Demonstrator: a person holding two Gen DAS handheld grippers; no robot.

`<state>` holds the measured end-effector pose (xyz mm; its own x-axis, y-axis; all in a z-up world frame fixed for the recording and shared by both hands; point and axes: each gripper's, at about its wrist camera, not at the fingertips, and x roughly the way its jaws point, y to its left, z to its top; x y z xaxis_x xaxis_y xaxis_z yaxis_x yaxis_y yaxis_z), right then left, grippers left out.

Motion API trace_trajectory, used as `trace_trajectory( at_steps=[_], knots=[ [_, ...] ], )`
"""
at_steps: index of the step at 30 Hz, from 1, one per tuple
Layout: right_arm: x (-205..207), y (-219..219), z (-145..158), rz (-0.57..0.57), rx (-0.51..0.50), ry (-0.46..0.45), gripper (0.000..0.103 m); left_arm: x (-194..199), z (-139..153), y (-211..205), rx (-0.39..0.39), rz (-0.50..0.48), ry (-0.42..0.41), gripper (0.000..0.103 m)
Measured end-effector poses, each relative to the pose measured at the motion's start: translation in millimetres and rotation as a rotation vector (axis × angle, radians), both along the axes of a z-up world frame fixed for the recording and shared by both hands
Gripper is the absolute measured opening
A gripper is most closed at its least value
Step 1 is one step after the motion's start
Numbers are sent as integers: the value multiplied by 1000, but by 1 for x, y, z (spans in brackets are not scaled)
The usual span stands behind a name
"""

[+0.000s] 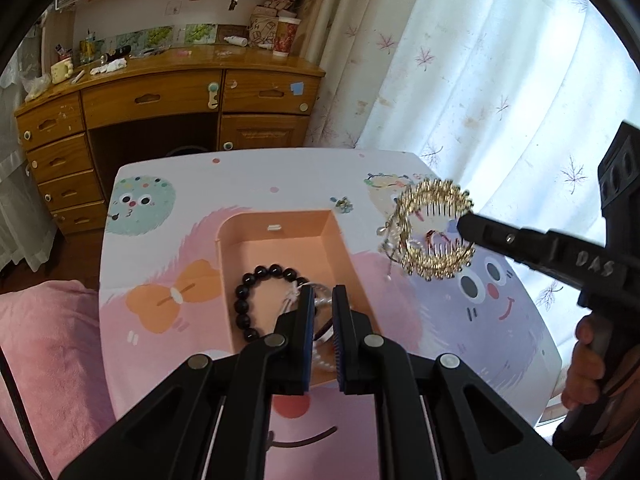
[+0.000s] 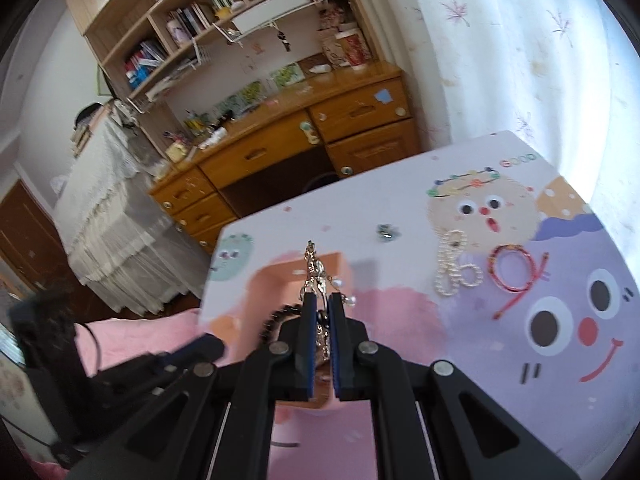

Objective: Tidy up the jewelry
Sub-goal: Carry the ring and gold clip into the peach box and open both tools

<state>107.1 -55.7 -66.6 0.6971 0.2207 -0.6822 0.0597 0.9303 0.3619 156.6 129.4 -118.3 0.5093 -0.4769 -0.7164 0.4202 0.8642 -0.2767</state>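
A peach open box (image 1: 280,236) sits on the cartoon-printed table; a black bead bracelet (image 1: 256,296) and a pale pearl piece lie inside it. My left gripper (image 1: 322,292) hovers over the box's near part, jaws slightly apart and empty. My right gripper (image 1: 466,224) is shut on a gold comb crown (image 1: 434,228) and holds it in the air right of the box. In the right wrist view the crown (image 2: 316,276) sits edge-on between my right gripper's (image 2: 322,300) jaws, above the box (image 2: 288,276). A pearl bracelet (image 2: 454,264) and a red string bracelet (image 2: 514,272) lie on the table.
A small green-blue trinket (image 2: 386,232) lies on the table (image 1: 240,176) beyond the box. A wooden desk with drawers (image 1: 168,108) stands behind the table. White curtains (image 1: 500,60) hang at the right. A pink blanket (image 1: 44,348) lies at the left.
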Motion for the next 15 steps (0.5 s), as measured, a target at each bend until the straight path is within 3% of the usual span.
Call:
trace_trajectory(
  at_steps=[8, 10, 12, 14, 15],
  knots=[
    [10, 27, -12, 60, 158, -13, 6, 3, -13, 19, 50, 40, 35, 9],
    [15, 32, -23, 59, 152, 13, 8, 4, -17, 23, 66, 62, 50, 20],
    [21, 34, -36, 44, 129, 93, 27, 5, -19, 27, 71, 80, 68, 27],
    [19, 32, -42, 37, 122, 112, 35, 6, -20, 30, 73, 93, 78, 33],
    [17, 29, -42, 37, 121, 110, 36, 7, -20, 30, 78, 99, 81, 46]
  ],
)
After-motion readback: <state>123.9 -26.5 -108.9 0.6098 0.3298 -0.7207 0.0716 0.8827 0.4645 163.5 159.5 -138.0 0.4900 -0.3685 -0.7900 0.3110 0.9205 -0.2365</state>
